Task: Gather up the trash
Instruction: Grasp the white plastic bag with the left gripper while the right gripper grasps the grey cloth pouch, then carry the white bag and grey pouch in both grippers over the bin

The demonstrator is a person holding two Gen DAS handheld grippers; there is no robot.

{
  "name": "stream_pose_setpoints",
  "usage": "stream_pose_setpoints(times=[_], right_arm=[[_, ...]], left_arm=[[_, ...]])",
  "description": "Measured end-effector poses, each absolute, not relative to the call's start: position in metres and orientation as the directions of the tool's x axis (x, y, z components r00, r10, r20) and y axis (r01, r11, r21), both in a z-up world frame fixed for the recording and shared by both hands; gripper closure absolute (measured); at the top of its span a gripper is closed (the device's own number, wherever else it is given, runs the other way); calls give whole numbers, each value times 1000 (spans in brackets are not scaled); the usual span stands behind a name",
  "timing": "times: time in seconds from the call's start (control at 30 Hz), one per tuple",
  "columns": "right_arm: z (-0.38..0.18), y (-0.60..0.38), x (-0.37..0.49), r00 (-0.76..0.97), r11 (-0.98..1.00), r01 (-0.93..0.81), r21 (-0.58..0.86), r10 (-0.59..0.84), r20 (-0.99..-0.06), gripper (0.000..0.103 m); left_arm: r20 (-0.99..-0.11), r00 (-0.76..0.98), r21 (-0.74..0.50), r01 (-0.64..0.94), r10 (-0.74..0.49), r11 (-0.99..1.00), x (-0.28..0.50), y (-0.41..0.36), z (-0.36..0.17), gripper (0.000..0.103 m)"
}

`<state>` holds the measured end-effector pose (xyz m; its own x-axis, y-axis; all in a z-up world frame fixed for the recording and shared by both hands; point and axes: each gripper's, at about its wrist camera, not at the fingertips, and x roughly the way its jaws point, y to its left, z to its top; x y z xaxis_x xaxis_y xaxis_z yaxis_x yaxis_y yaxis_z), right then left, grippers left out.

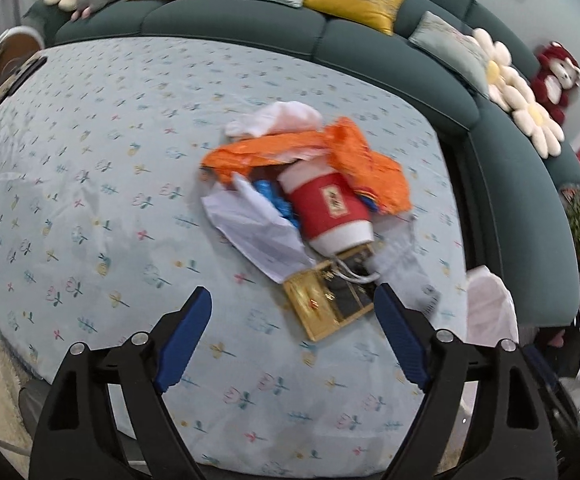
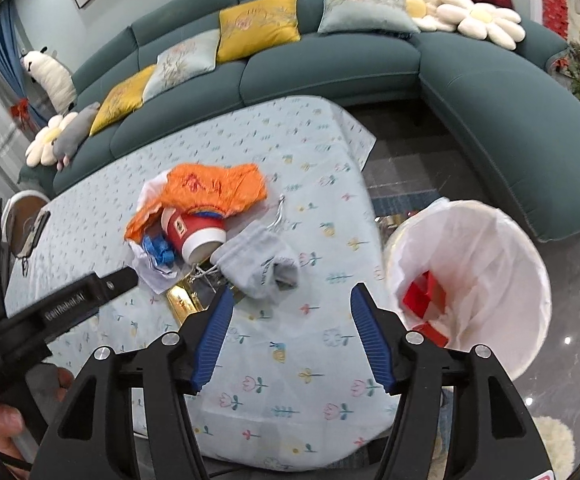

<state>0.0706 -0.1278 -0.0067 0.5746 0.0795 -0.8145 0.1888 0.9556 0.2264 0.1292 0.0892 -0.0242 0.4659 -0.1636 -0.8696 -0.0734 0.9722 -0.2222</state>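
A heap of trash lies mid-table on the flowered cloth (image 1: pixel 90 200). In it are an orange plastic bag (image 1: pixel 354 160), a red paper cup (image 1: pixel 326 208) on its side, white paper (image 1: pixel 254 232), a blue crumpled scrap (image 1: pixel 274 196), a gold box (image 1: pixel 322 304) and a grey drawstring pouch (image 2: pixel 258 264). My left gripper (image 1: pixel 292 292) is open just short of the gold box, with nothing between its fingers. My right gripper (image 2: pixel 293 290) is open over the cloth, its left fingertip close to the pouch. Neither holds anything.
A white-lined bin (image 2: pixel 490 240) with red packaging (image 2: pixel 426 300) inside stands on the floor off the table's right end. A teal corner sofa (image 2: pixel 330 68) with cushions wraps the far sides. A round tray with a phone (image 2: pixel 26 220) sits at the left end. A hand (image 2: pixel 2 416) holds the left gripper's body (image 2: pixel 70 300).
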Motion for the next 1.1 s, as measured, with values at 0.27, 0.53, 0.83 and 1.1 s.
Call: stream_pose_setpoints(times=[0.27,0.53,0.83,1.1], right_arm=[[-34,-108,106,525,961,169,219,100,-845,44],[-58,-97,138,492,960,177,219,106,-864,44],[-79,-93,151,452,958,164,236,140,-881,78],[-72,-91,139,478,958,135,252,160,-864,95]], left_arm=[[-889,440,-199,-125,-125,972,159,113,-46,25],[-890,423,-250,-135,-173,959,180,122,-57,31],[-899,396,-241,-96,-185,966,192,107,-67,52],[-888,412,-251,-58,-206,966,180,111,-64,89]])
